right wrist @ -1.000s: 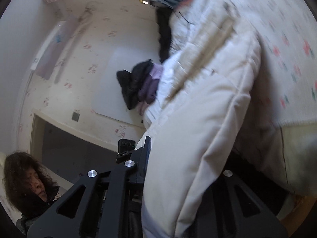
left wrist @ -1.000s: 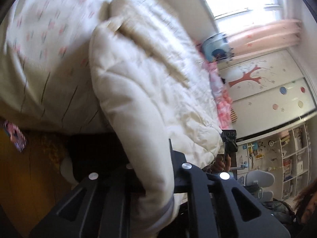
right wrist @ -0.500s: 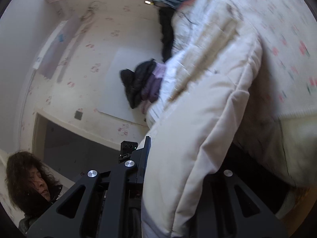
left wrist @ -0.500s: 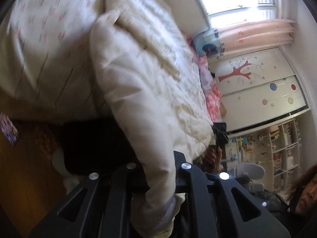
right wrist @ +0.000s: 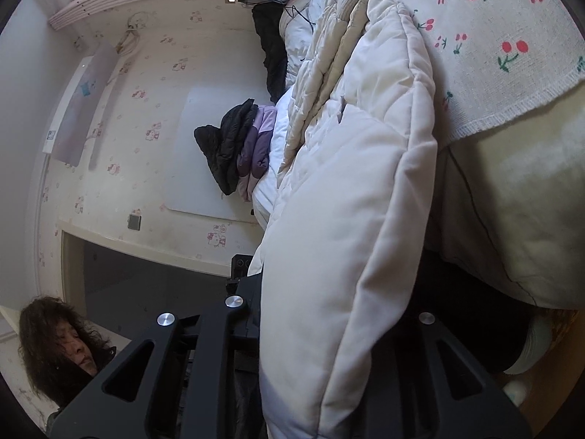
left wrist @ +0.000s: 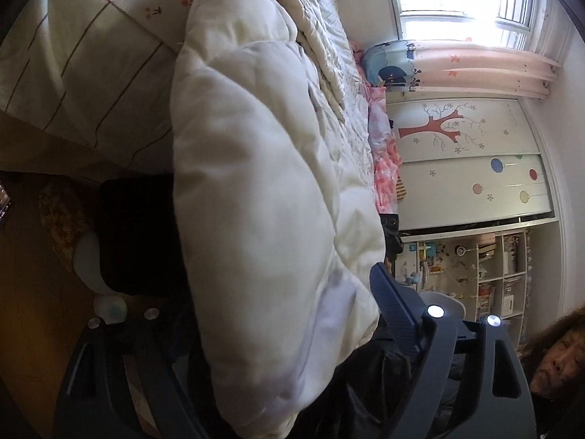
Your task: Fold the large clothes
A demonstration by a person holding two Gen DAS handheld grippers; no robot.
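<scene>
A large cream quilted puffer coat [left wrist: 256, 168] lies across the bed and hangs over its edge toward me. My left gripper [left wrist: 278, 329] has one sleeve end of the coat between its jaws, which stand wider apart than before; the fabric hides the tips. My right gripper [right wrist: 329, 329] is shut on the other sleeve [right wrist: 347, 219] of the same coat. Both grippers are level with the bed's edge.
The bed has a cherry-print blanket [right wrist: 486, 36] over a striped cream mattress side [left wrist: 80, 73]. Folded black and purple jackets [right wrist: 241, 146] sit further along the bed. A wardrobe [left wrist: 468, 168], shelves [left wrist: 486, 274] and wooden floor [left wrist: 29, 311] surround it.
The left gripper's jaws have spread apart around the sleeve. Both views steadied and show the coat closer, a little further along the bed edge.
</scene>
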